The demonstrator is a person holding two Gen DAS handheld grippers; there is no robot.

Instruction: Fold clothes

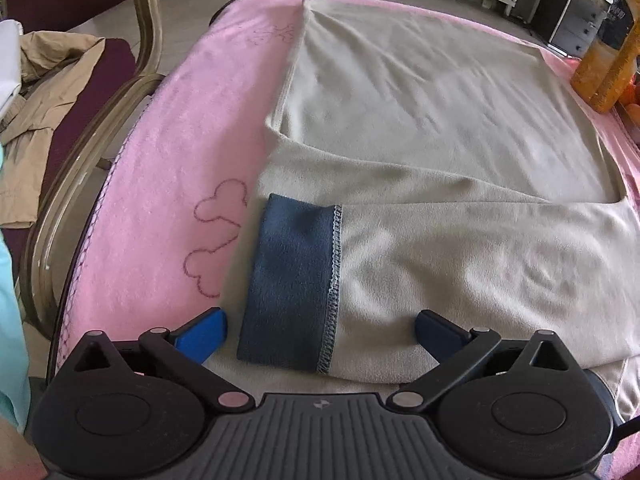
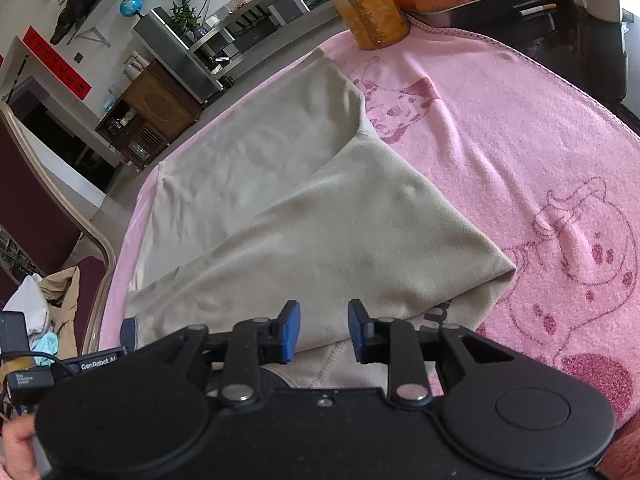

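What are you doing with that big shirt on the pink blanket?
A person is folding clothes with a gripper in each hand. A beige shirt lies spread on a pink blanket, and one sleeve with a blue cuff is already folded across it. The left gripper is wide open, its fingers on either side of the cuff without pinching it. The right gripper is open too, hovering over the shirt's near edge. A tall yellow bottle stands at the far end.
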